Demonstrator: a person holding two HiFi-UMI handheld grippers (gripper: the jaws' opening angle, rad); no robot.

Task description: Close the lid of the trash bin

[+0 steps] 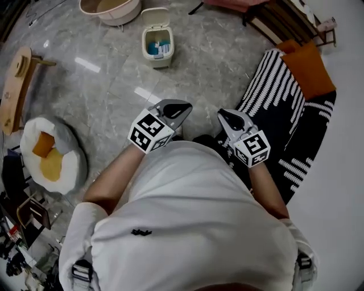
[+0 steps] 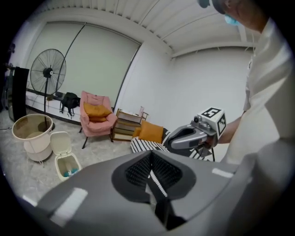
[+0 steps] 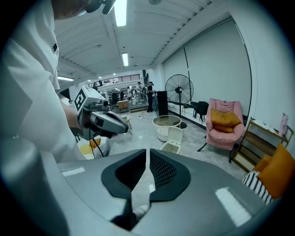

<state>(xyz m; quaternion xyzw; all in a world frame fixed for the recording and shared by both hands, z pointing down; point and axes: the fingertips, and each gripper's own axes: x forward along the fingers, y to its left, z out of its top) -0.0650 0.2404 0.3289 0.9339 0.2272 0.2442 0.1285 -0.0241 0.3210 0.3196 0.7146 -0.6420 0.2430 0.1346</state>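
The small cream trash bin point(image 1: 157, 44) stands on the grey floor far ahead, its lid point(image 1: 154, 17) tipped up and open, with blue and white rubbish inside. My left gripper point(image 1: 182, 107) and right gripper point(image 1: 227, 116) are held side by side close to the person's body, well short of the bin, both shut and empty. In the left gripper view the jaws point(image 2: 150, 169) meet on nothing, with the bin point(image 2: 68, 167) low at the left. From the right gripper point(image 3: 147, 162) the bin point(image 3: 171, 146) shows straight ahead with its lid point(image 3: 174, 135) raised.
A beige basin point(image 1: 111, 9) sits just left of the bin. A white and yellow round cushion point(image 1: 52, 160) and a wooden stool point(image 1: 17, 79) lie at the left. A striped rug point(image 1: 284, 108) with an orange cushion point(image 1: 307, 68) is at the right. A fan point(image 2: 47, 73) and a pink armchair point(image 2: 96, 115) stand behind.
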